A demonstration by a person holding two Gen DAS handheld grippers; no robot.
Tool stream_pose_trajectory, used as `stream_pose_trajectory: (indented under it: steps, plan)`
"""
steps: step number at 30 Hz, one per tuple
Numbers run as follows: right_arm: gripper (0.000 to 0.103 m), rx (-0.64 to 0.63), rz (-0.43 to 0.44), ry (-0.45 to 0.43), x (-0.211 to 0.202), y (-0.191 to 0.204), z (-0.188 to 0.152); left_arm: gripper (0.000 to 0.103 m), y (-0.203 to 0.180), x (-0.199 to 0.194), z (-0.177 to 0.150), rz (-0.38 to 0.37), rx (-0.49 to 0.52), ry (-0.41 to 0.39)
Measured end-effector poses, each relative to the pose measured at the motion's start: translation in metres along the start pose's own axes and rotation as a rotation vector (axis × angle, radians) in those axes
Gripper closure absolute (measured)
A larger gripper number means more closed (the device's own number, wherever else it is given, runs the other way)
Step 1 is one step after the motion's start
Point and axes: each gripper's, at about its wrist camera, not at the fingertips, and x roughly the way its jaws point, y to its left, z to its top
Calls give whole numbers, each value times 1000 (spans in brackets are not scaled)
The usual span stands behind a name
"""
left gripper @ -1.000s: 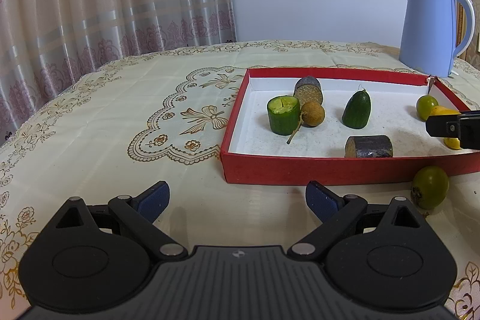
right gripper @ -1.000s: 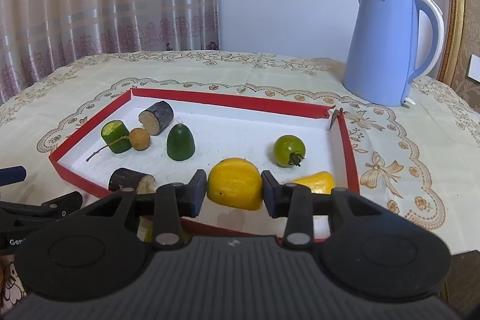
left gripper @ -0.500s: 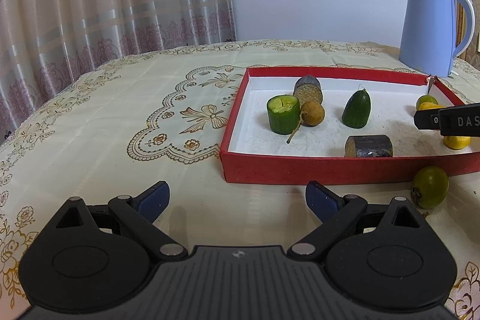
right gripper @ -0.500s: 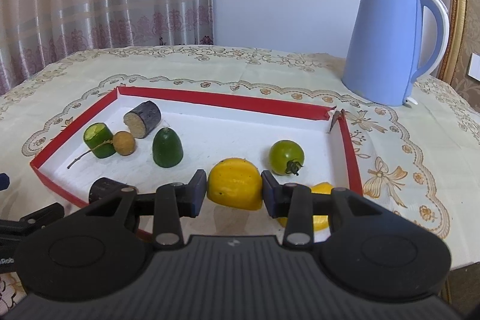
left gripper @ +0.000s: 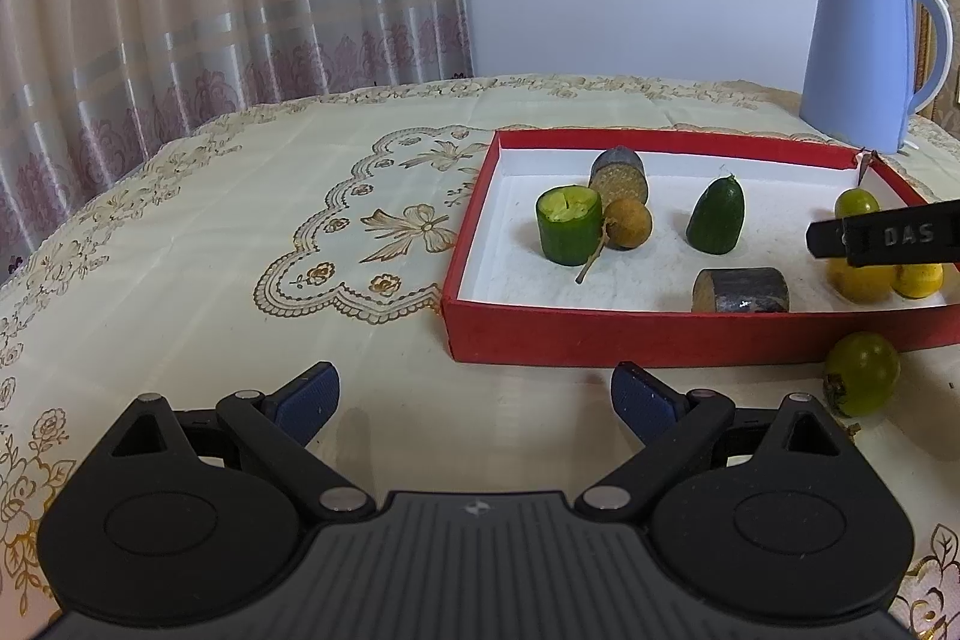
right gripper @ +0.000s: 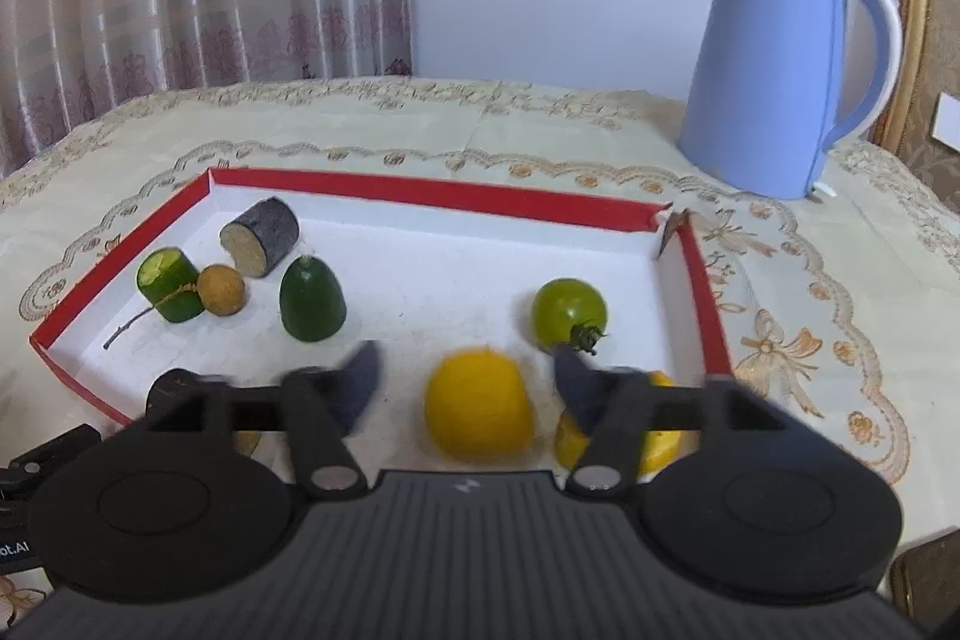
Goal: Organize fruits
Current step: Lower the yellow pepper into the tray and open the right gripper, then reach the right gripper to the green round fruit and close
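A red tray (left gripper: 660,334) (right gripper: 432,196) holds cucumber pieces (left gripper: 569,232), a brown longan (left gripper: 627,223), dark cane pieces (left gripper: 741,289), a green tomato (right gripper: 569,311) and yellow fruit. My right gripper (right gripper: 465,388) is open over the tray's near right part. Its fingers stand apart on either side of a yellow fruit (right gripper: 480,403) that lies on the tray floor. A second yellow piece (right gripper: 660,445) lies behind the right finger. My left gripper (left gripper: 474,394) is open and empty above the cloth, in front of the tray. A green tomato (left gripper: 861,379) lies on the cloth outside the tray.
A blue electric kettle (right gripper: 780,70) (left gripper: 867,52) stands behind the tray at the right. A patterned cream tablecloth (left gripper: 240,220) covers the table. Curtains hang at the back left.
My right gripper has moved forward over the tray and opened, letting go of the yellow fruit, which now lies in the tray. The left gripper has not moved.
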Motion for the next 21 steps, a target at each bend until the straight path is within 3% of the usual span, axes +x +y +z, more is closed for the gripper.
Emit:
stream_pose_trajectory:
  steps: [5,9,12,16,21]
  plan:
    - [32,6,-6,-101,-46,-1,-3,5,1,-2,-1,11,-2,7]
    - [32,-30,6,-156,-88,1,-21,5,7,-16,-3,4,-23,-48]
    - [31,-72,-20,-169,-108,4,-41,5,4,-34,-9,-69,-10,-72]
    - [25,-6,-55,-175,-120,-10,-53,5,-17,-48,-12,-192,73,-91]
    - [23,53,-56,-177,-124,-27,-56,6,-50,-55,-11,-257,217,-128]
